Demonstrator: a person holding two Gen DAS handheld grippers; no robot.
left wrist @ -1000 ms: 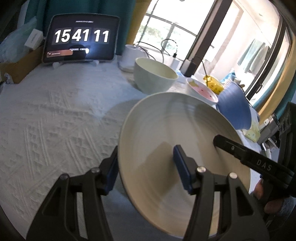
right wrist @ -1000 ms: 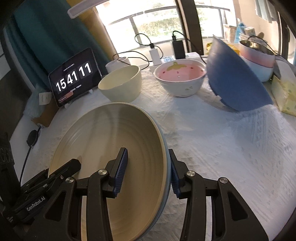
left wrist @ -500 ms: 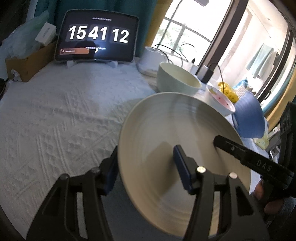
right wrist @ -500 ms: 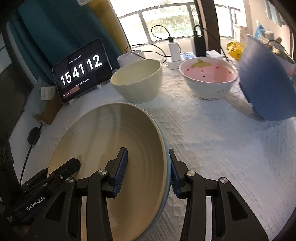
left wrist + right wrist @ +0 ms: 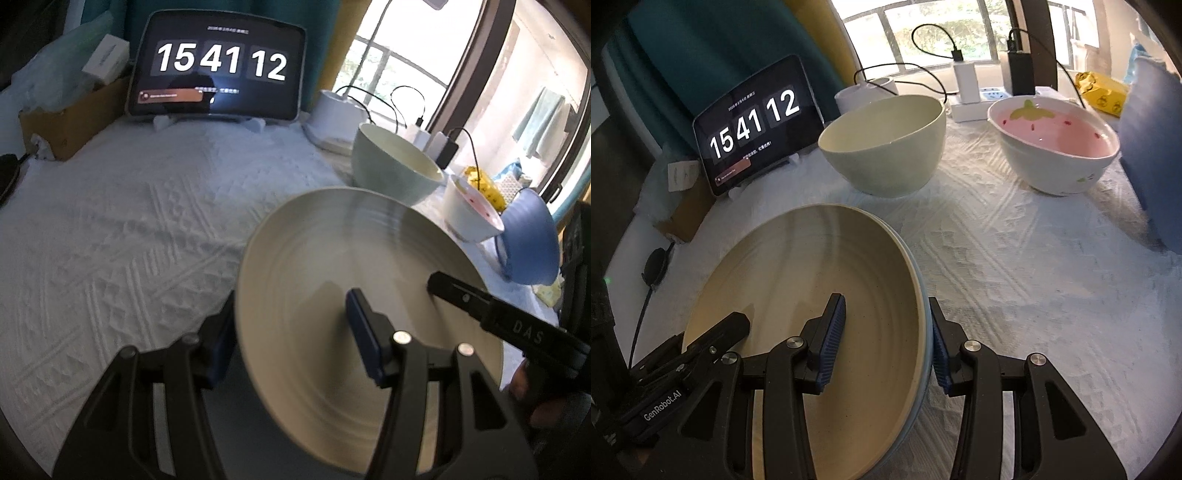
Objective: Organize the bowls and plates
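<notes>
A cream plate (image 5: pixel 351 258) lies on a pale blue plate (image 5: pixel 926 325), and only the blue rim shows. My left gripper (image 5: pixel 291 343) is shut on the stack's left rim, one pad inside the plate and one under it. My right gripper (image 5: pixel 886 343) is shut on the right rim in the same way. The stack hangs tilted, a little above the white cloth. Behind it stand a pale green bowl (image 5: pixel 886 147), a white bowl with a pink inside (image 5: pixel 1056 147) and a tilted blue bowl (image 5: pixel 1152 147).
A tablet showing a clock (image 5: pixel 218 70) stands at the back of the white-clothed table (image 5: pixel 129 229), with a cardboard box (image 5: pixel 70 114) to its left. A power strip with chargers and cables (image 5: pixel 967 92) and a yellow packet (image 5: pixel 1104 92) lie by the window.
Both grippers carried the plate stack down and toward the tablet. The tablet and green bowl now look nearer, and the blue bowl has slid toward the right edge of both views.
</notes>
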